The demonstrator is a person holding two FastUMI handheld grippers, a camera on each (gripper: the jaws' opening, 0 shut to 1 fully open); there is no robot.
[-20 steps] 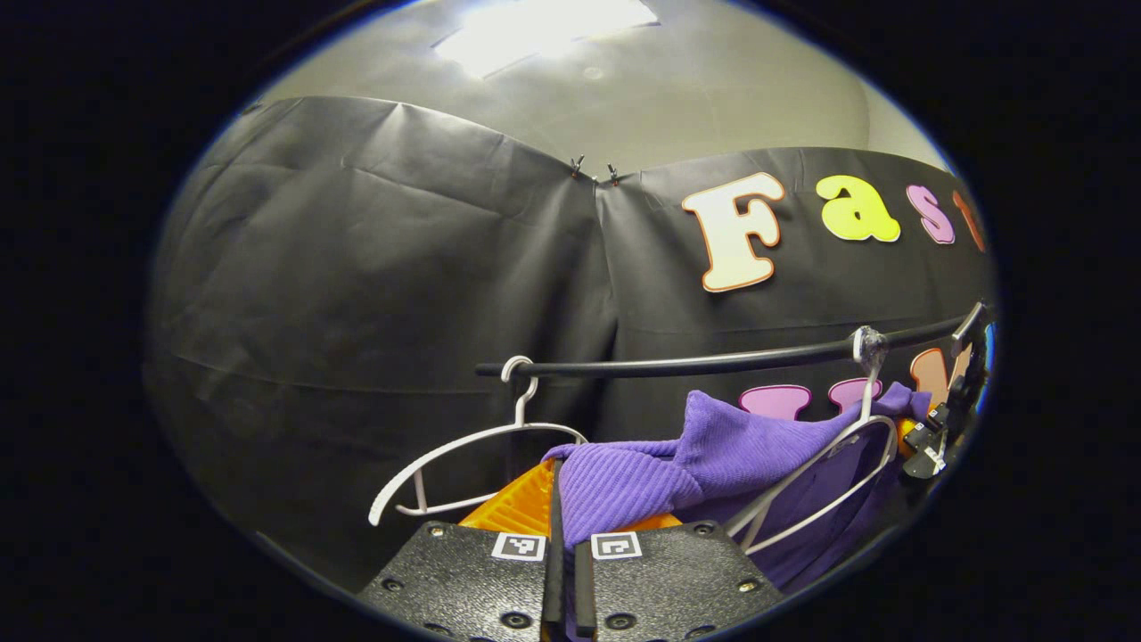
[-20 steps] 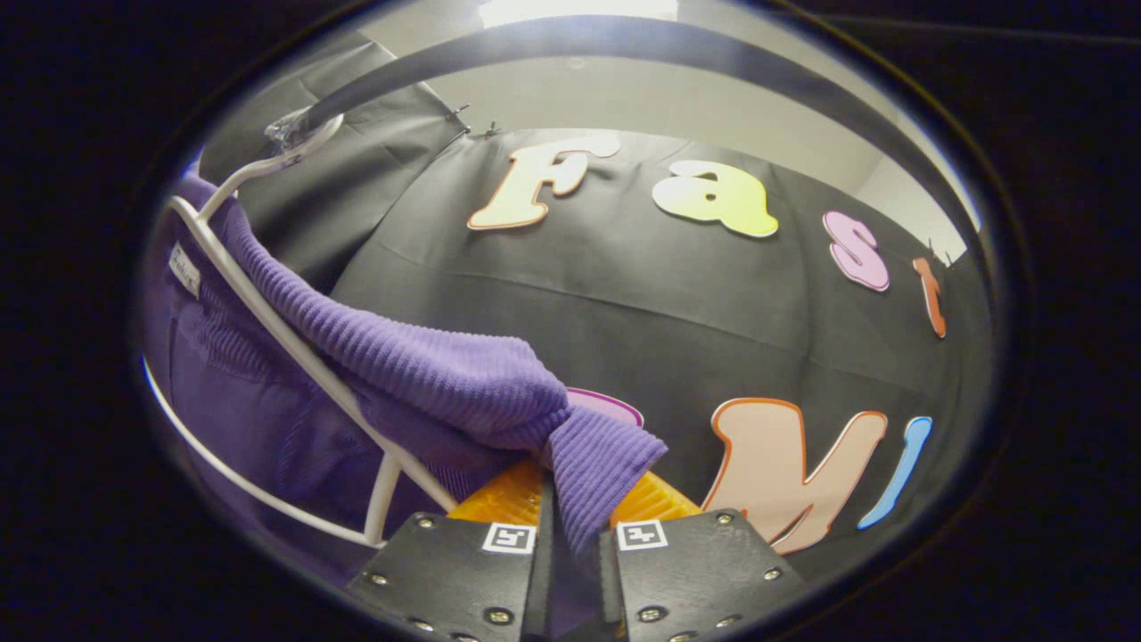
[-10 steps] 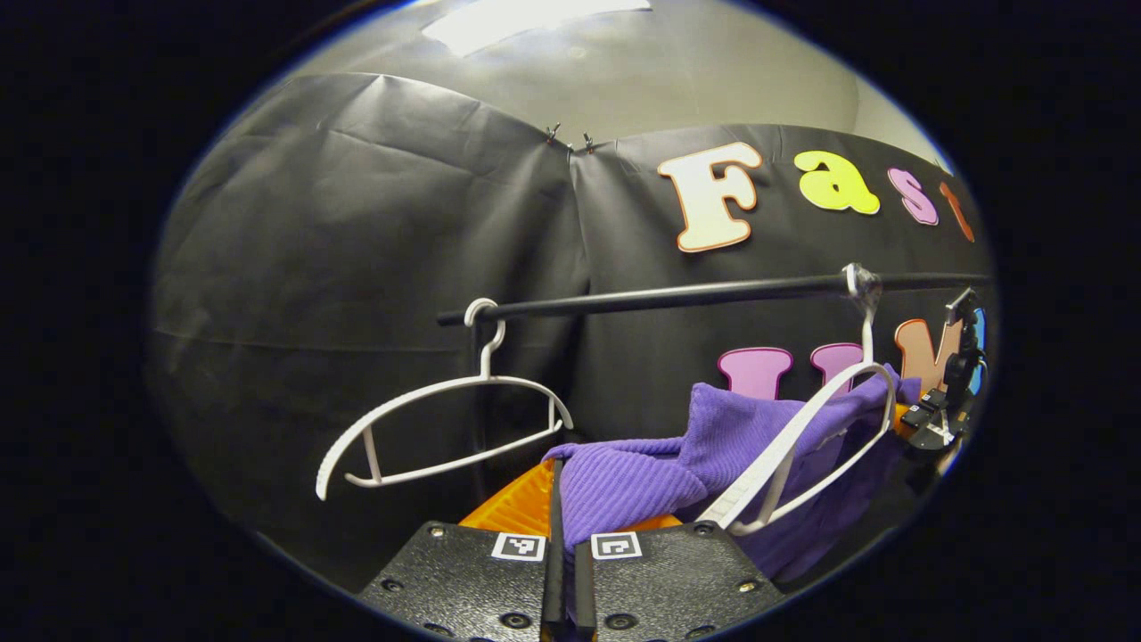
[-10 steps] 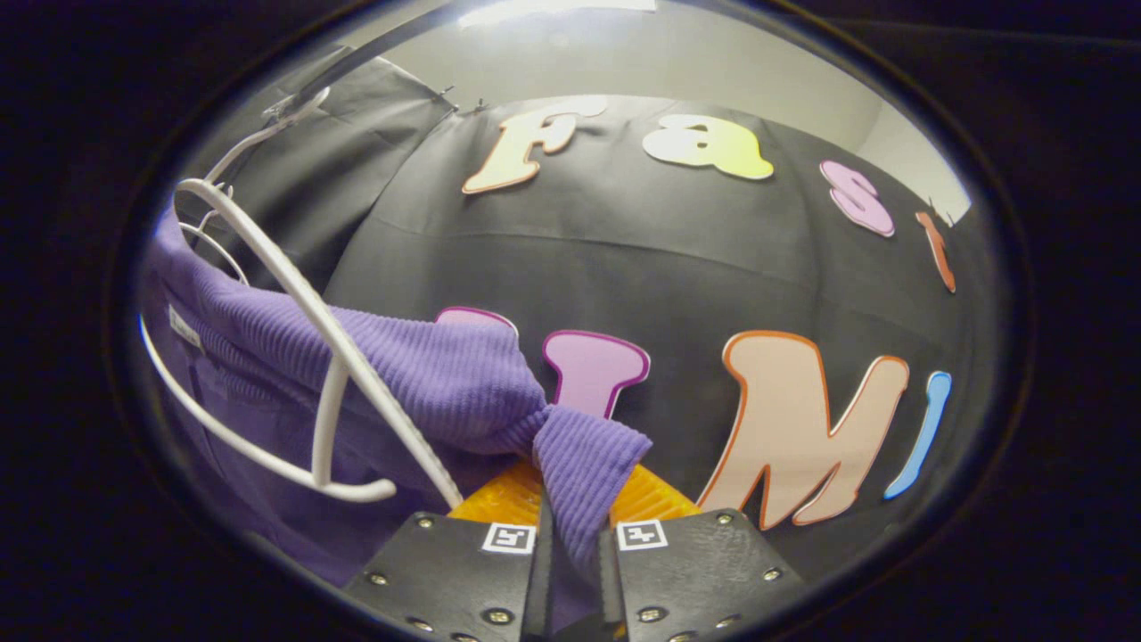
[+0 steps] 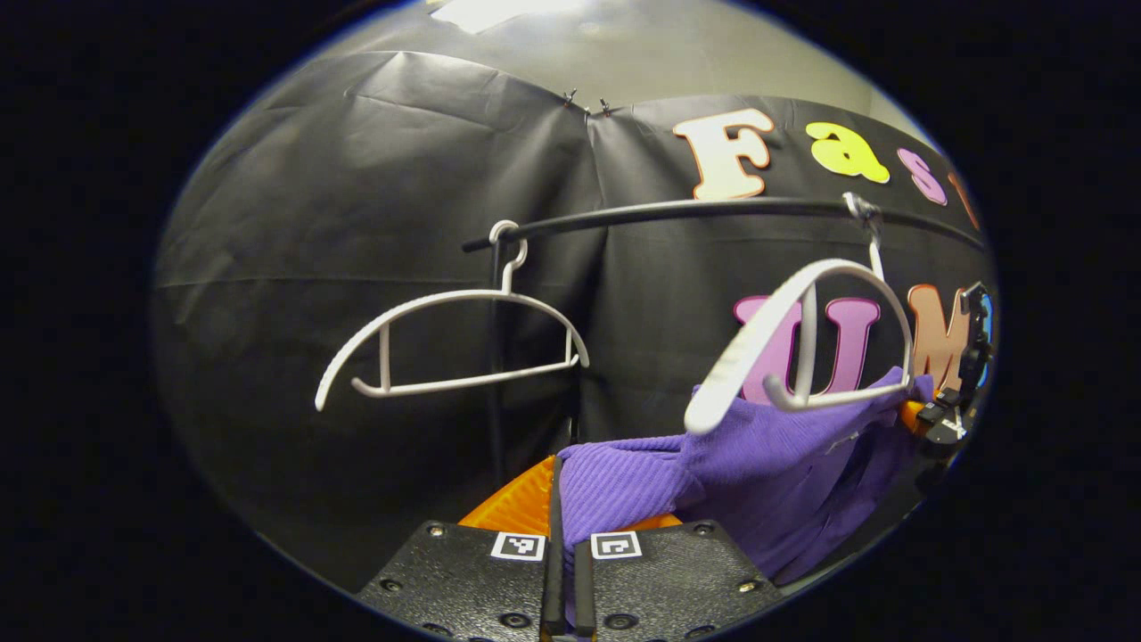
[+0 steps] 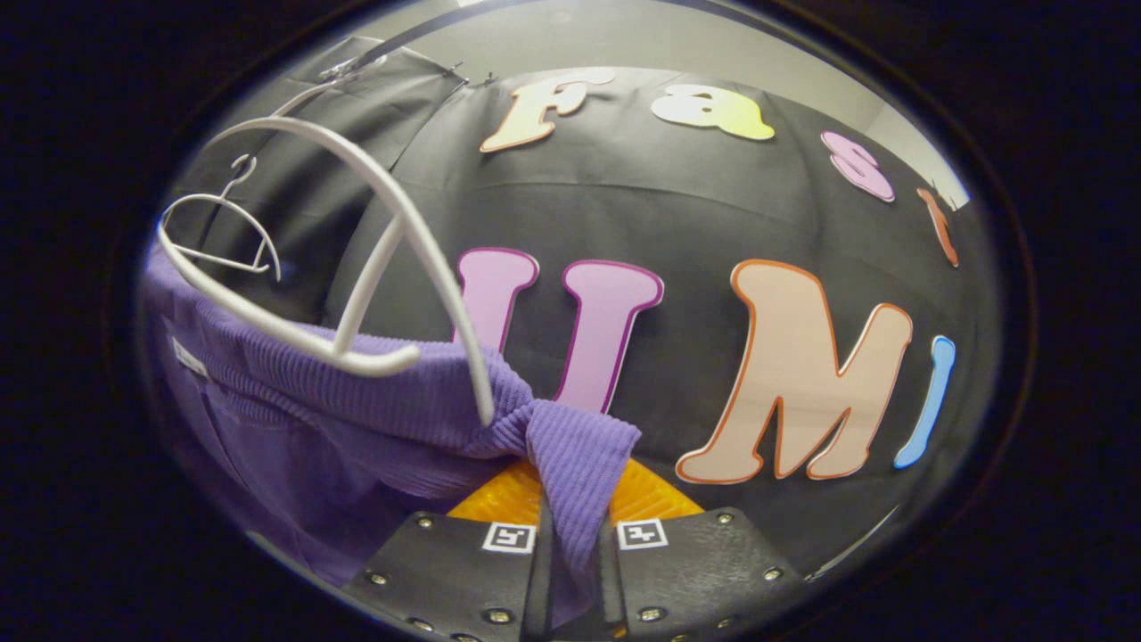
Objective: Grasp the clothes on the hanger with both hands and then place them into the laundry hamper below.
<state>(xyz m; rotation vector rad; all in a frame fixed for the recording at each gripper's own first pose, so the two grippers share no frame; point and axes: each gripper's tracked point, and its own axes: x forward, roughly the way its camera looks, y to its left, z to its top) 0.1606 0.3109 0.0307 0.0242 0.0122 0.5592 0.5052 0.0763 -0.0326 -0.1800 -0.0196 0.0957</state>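
While both my grippers — left [image 5: 565, 544], right [image 6: 575, 544] — pinch the sweater [image 5: 713, 464], it sags below the hanger [image 5: 807, 343] on the rail [image 5: 677, 212].

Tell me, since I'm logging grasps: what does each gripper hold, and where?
Both hold the purple garment: the left gripper pinches one shoulder end, the right gripper the other.

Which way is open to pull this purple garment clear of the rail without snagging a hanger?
Open: the gap between the empty white hanger and the tilted hanger, under the black rail. Crowded: the tilted hanger's arms sit right over the purple garment, pinched by the left tool and right tool.
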